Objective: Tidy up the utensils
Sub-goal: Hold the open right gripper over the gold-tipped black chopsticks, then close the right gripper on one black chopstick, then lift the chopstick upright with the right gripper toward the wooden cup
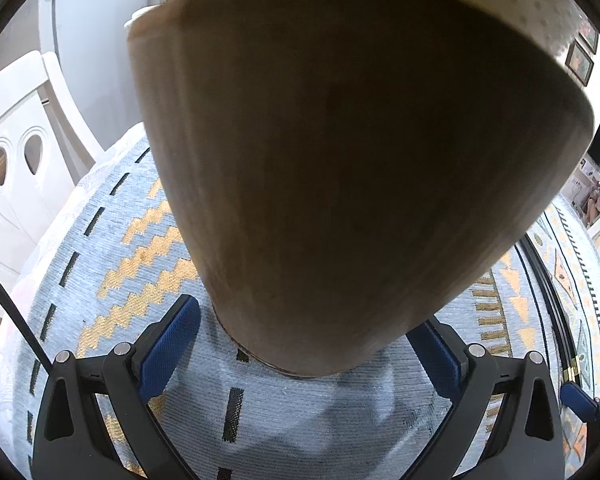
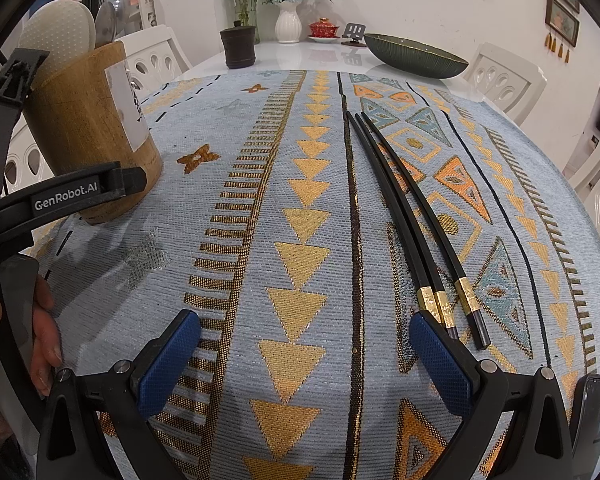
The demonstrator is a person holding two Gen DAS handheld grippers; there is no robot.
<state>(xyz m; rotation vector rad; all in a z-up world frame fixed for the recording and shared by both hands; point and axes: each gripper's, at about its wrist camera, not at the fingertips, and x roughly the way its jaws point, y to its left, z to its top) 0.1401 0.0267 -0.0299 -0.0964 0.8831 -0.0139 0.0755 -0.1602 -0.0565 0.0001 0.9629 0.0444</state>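
Left hand-held gripper (image 1: 308, 344) jaws wide, straddling the wooden holder (image 1: 340, 160); blue pads flank its base, contact unclear. Holder stands upright on the patterned cloth (image 2: 300, 208), upper left in right view, with a spatula (image 2: 60, 24) and spoons (image 2: 110, 16) inside. Right hand-held gripper (image 2: 304, 356) wide, empty, above the cloth. Three black chopsticks (image 2: 404, 216) lie right of centre on the tabletop (image 2: 320, 54).

"GenRobot.AI" on left claw (image 2: 112, 184)
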